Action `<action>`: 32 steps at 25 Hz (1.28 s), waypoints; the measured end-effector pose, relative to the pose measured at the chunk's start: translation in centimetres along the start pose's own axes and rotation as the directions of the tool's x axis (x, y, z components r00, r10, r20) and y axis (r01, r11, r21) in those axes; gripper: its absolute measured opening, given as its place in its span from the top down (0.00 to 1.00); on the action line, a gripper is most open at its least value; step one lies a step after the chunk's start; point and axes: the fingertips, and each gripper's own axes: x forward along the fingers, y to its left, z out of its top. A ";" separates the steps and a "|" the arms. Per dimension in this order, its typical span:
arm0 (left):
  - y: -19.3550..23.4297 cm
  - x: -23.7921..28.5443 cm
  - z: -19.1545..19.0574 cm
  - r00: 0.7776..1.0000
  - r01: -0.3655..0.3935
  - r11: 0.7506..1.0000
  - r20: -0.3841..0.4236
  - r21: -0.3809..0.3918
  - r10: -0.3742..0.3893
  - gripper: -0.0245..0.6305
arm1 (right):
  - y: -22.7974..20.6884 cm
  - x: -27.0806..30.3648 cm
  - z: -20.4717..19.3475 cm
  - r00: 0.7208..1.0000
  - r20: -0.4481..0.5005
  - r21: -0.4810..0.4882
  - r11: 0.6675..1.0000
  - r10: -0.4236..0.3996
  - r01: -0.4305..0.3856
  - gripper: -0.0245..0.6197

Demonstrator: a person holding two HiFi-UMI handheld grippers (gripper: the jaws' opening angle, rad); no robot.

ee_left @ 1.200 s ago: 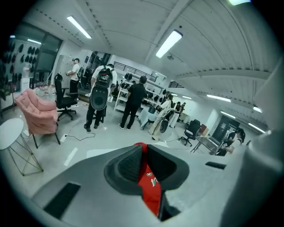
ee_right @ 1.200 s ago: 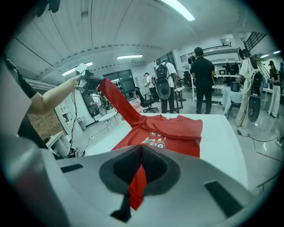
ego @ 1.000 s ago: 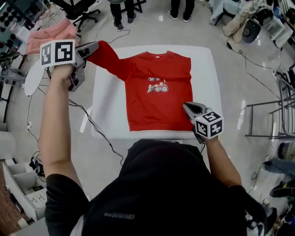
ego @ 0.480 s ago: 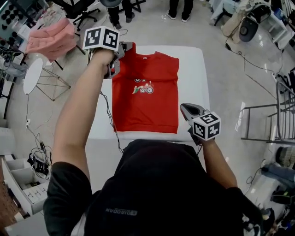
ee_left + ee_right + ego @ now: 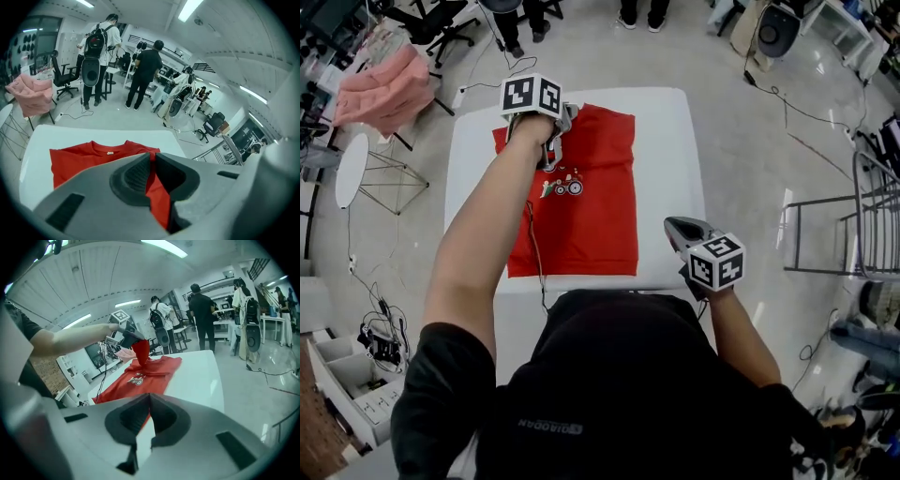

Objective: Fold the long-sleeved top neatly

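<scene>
The left gripper (image 5: 551, 155) is clamped on a bunch of red sleeve (image 5: 140, 351). The sleeve hangs from its jaws down onto the top (image 5: 586, 225) right beneath it. The top lies flat on the table (image 5: 670, 169), with its long axis running away from the person. Its collar (image 5: 108, 149) is ahead of the left gripper's tips, and its hem (image 5: 572, 272) is back by the table's near edge. The right gripper (image 5: 677, 228) is pressed fully together on nothing, held to the right of the top by the near right corner. Below it is a broad bare strip of table. A narrower strip lies to the left of the left gripper.
</scene>
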 end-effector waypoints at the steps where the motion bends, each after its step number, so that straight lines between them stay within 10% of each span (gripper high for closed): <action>1: -0.1 0.8 -0.2 1.000 -0.006 1.000 -0.003 -0.009 0.006 0.91 | -0.4 -0.1 0.0 1.000 -0.002 0.001 1.000 -0.003 0.003 0.95; 13: -5.1 2.8 1.1 0.995 0.093 0.996 0.042 0.010 -0.093 0.91 | -2.0 0.1 0.6 1.000 0.000 -0.001 1.000 0.014 -0.014 0.95; 32: 2.0 -12.9 -4.7 0.948 -0.205 0.955 0.288 0.214 0.139 0.95 | 2.0 3.4 0.9 0.989 -0.066 -0.173 0.975 0.133 -0.143 0.95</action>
